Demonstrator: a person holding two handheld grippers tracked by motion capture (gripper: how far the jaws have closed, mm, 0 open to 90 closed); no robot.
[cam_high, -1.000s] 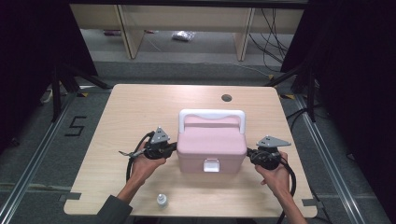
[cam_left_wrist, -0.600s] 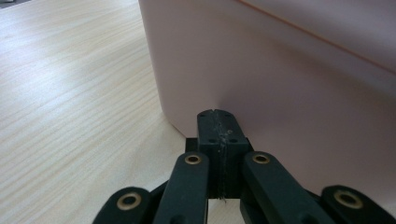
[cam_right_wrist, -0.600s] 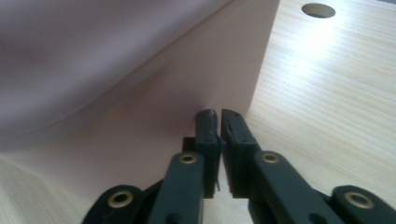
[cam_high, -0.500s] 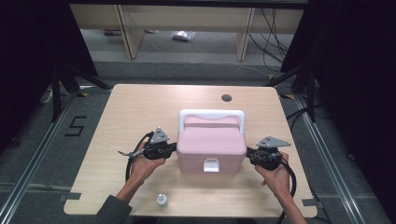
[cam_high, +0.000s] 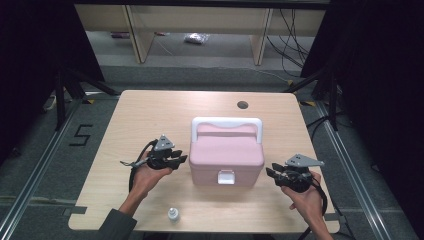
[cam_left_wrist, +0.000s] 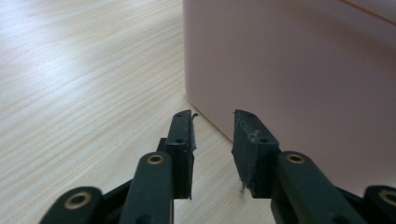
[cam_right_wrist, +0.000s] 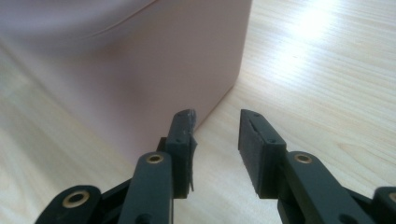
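The pink box (cam_high: 226, 156) sits mid-table, lid shut. The left gripper (cam_high: 176, 161) and right gripper (cam_high: 271, 174) flank it, jaws slightly parted, holding nothing. This looks like the approach; next, probably, one gripper goes to the front latch (cam_high: 225, 177).

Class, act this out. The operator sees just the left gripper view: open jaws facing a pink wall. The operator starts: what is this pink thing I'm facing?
Observer: A pink box with its lid down and a white handle lying at its far side.
Operator: Where is the other gripper?
Observer: The right gripper sits off the box's right side near the front corner, jaws open, not touching.
Operator: What else is on the table?
Observer: A small white bottle stands near the table's front edge, beside the left forearm.
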